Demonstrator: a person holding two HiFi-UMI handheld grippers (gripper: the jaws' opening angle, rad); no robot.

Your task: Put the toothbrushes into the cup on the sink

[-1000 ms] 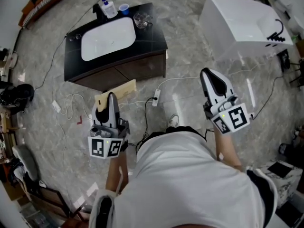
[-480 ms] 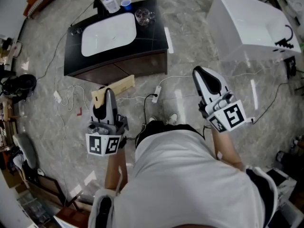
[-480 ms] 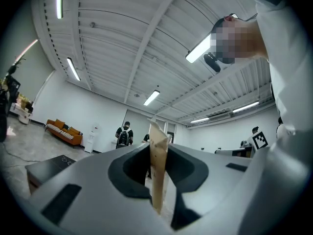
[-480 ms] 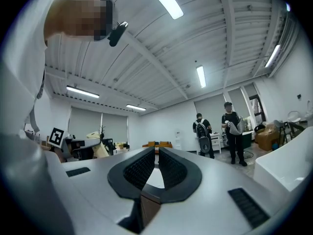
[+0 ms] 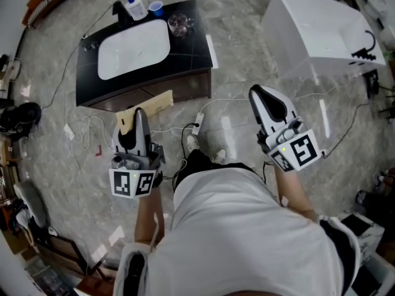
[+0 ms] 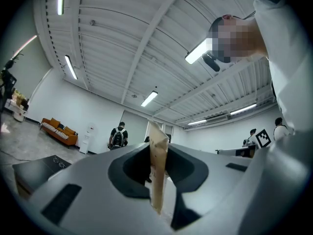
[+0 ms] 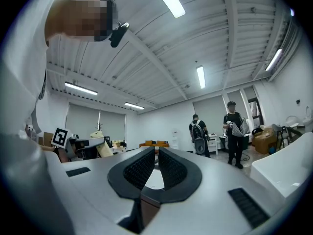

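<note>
One tan box is clamped by left gripper.

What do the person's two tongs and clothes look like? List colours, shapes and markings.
The left tongs and right tongs are smooth light-grey shells with black inlays, tapering to a narrow tip. Inside sit black ribbed pads. Each carries a white cube printed with black square markers. The person wears a white shirt.
</note>
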